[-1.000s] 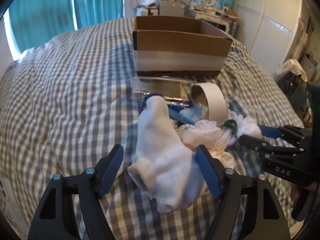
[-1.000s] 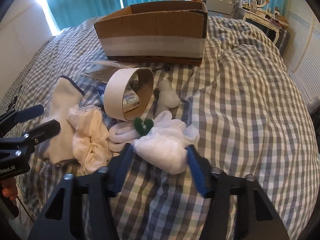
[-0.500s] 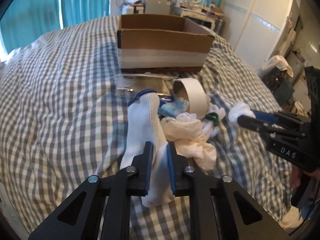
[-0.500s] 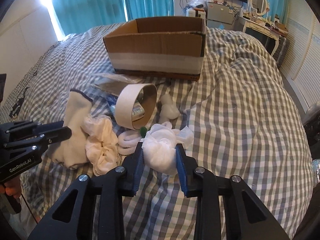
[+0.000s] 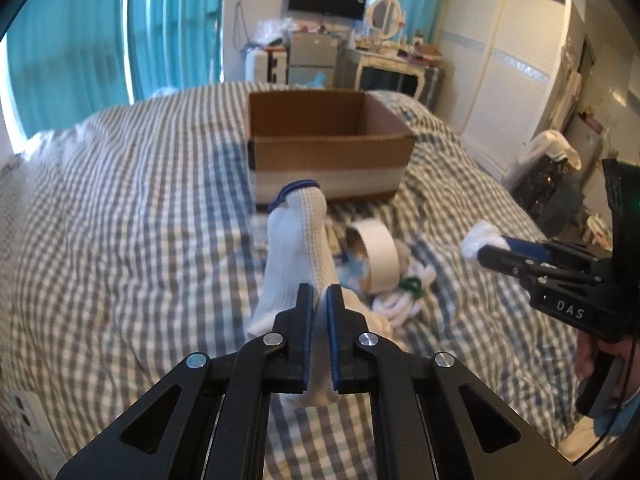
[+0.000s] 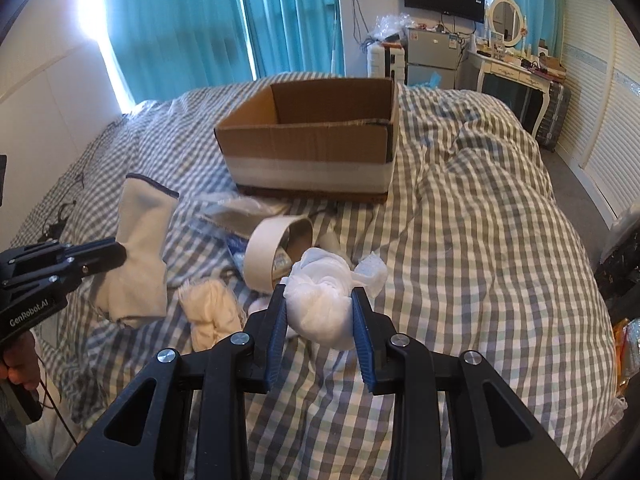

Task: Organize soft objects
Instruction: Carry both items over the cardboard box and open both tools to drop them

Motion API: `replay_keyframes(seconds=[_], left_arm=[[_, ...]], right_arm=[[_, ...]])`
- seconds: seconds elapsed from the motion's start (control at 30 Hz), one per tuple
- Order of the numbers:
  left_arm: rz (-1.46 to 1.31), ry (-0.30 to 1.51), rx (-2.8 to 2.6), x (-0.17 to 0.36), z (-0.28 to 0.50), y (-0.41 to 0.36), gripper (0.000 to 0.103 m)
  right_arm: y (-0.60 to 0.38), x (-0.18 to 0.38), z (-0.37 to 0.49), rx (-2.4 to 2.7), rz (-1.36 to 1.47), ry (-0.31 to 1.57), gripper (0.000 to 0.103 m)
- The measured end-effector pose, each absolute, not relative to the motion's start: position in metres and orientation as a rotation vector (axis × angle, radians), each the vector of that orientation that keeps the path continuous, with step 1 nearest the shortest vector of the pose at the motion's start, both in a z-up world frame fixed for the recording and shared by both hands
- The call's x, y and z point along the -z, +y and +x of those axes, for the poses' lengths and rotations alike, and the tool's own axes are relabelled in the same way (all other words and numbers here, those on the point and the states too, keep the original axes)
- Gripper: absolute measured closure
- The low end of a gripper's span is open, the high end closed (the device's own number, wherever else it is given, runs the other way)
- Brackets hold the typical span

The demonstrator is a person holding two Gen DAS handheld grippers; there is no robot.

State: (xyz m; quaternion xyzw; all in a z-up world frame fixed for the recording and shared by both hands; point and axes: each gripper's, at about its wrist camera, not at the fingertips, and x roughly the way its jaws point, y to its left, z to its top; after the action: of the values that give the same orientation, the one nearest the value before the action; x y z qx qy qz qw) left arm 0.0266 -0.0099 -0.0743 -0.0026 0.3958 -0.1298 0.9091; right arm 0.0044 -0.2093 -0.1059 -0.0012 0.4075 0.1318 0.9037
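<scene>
My left gripper [image 5: 318, 292] is shut on a white sock with a blue cuff [image 5: 298, 248] and holds it lifted above the bed; the sock also shows in the right wrist view [image 6: 140, 248]. My right gripper [image 6: 318, 300] is shut on a white bundled cloth [image 6: 320, 300], lifted above the bed; the cloth also shows in the left wrist view [image 5: 480, 234]. An open cardboard box [image 5: 326, 148] stands further back on the checked bedspread and also shows in the right wrist view [image 6: 312, 148].
On the bed lie a wide roll of tape [image 6: 276, 252], a cream lace cloth [image 6: 210, 312], a white cord with a green tie [image 5: 408, 288] and a clear plastic packet [image 6: 240, 208]. Dresser, wardrobe and curtains stand beyond the bed.
Both grippers closed, the left on the sock and the right on the white bundle, then lifted them off the bed, with the box now straight ahead.
</scene>
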Motion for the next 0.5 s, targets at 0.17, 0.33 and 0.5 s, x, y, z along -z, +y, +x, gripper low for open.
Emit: replay_keyframes(seconds=[0.17, 0.33, 0.5], left_arm=[[0.048, 0.751, 0.281, 0.046, 0.04, -0.02, 0.097], [0.064, 0.678, 0.31, 0.013, 0.063, -0.028, 0.097], [0.04, 0.656, 0.319, -0.007, 0.098, -0.028, 0.097]], right_arm=[[-0.21, 0.084, 0.02, -0.3, 0.028, 0.792, 0.073], [-0.206, 0.055, 0.051, -0.312, 0.032, 0.743, 0.073], [-0.195, 0.012, 0.091, -0.336, -0.016, 0.668, 0.073]])
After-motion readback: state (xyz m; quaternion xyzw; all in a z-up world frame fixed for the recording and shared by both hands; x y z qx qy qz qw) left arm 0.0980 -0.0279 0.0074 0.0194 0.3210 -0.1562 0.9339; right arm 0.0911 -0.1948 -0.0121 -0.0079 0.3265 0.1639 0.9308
